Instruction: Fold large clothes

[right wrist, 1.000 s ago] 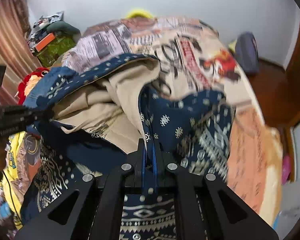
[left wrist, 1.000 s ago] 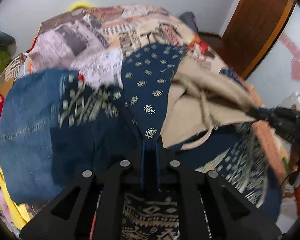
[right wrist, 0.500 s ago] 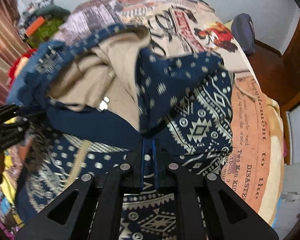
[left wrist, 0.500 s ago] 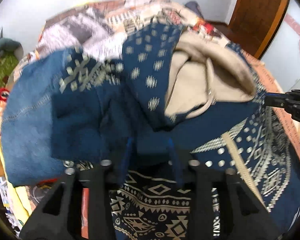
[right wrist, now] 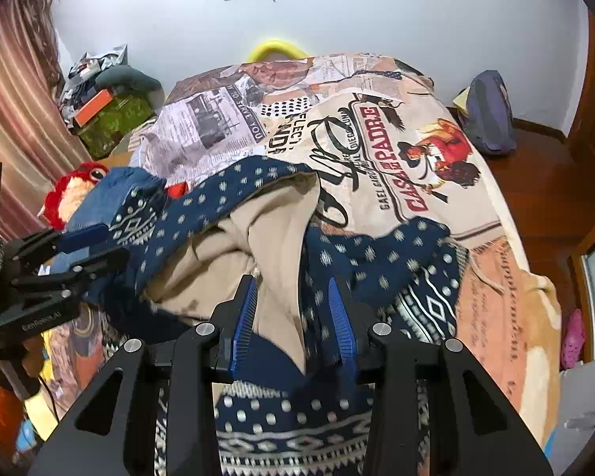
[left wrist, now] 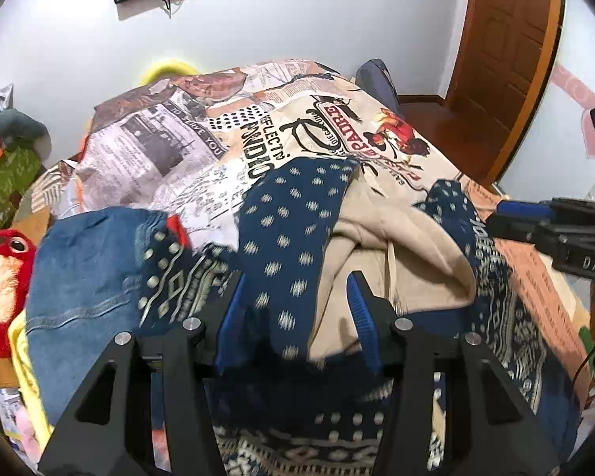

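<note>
Navy patterned hoodie with beige fleece lining heaped on the bed, both tools just let go.

The hoodie (left wrist: 289, 238) is soft knit, navy with pale dots and diamond bands, its beige lining (right wrist: 254, 238) bunched in rounded folds on the printed bed blanket (right wrist: 377, 127), beside folded blue denim (left wrist: 87, 269). The left tool (left wrist: 293, 317) and right tool (right wrist: 293, 313) have just been opening; both stand part open, cloth lying loose between the ribbed blue pads, unpinched.
</note>
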A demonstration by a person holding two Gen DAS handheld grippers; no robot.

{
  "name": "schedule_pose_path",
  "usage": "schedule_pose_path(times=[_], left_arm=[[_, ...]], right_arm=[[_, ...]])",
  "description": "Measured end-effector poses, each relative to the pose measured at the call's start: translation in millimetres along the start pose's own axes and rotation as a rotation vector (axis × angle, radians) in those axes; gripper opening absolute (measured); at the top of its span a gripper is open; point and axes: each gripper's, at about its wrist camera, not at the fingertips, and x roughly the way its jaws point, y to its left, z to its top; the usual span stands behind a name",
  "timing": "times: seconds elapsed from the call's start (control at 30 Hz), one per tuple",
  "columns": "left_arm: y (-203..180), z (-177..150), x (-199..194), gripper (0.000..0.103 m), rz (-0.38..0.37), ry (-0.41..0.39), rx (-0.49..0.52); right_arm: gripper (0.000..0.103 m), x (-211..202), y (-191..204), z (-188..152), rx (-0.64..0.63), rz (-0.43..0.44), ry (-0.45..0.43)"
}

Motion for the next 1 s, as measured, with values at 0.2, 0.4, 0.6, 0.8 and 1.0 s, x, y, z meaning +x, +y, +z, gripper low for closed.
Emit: schedule_pose_path(times=[0.2, 0.4, 0.6, 0.8, 1.0], left_arm=[[-5.3, 11.3, 40.1, 0.051, -0.022, 0.043, 0.008], [-8.4, 12.1, 81.0, 0.051, -0.024, 0.085, 0.037], [6.3, 8.9, 107.1, 0.051, 0.003, 0.091, 0.002], [16.7, 7.9, 112.8, 0.046, 0.004, 0.066, -0.040], [23.6, 7.3, 103.7, 0.012, 0.000, 0.075, -0.055]], right_arm=[[0.034, 36.6, -4.2, 14.9, 0.015, 0.036, 0.039], [0.034, 79.6, -8.6, 23.5, 0.011, 0.035, 0.102], [0.034, 104.4, -16.2, 32.9, 0.052, 0.068, 0.113], [0.030, 123.4, -14.4, 43.8, 0.070, 0.099, 0.124], [0.008, 118.5, -6.0, 43.1, 0.046, 0.099, 0.118]])
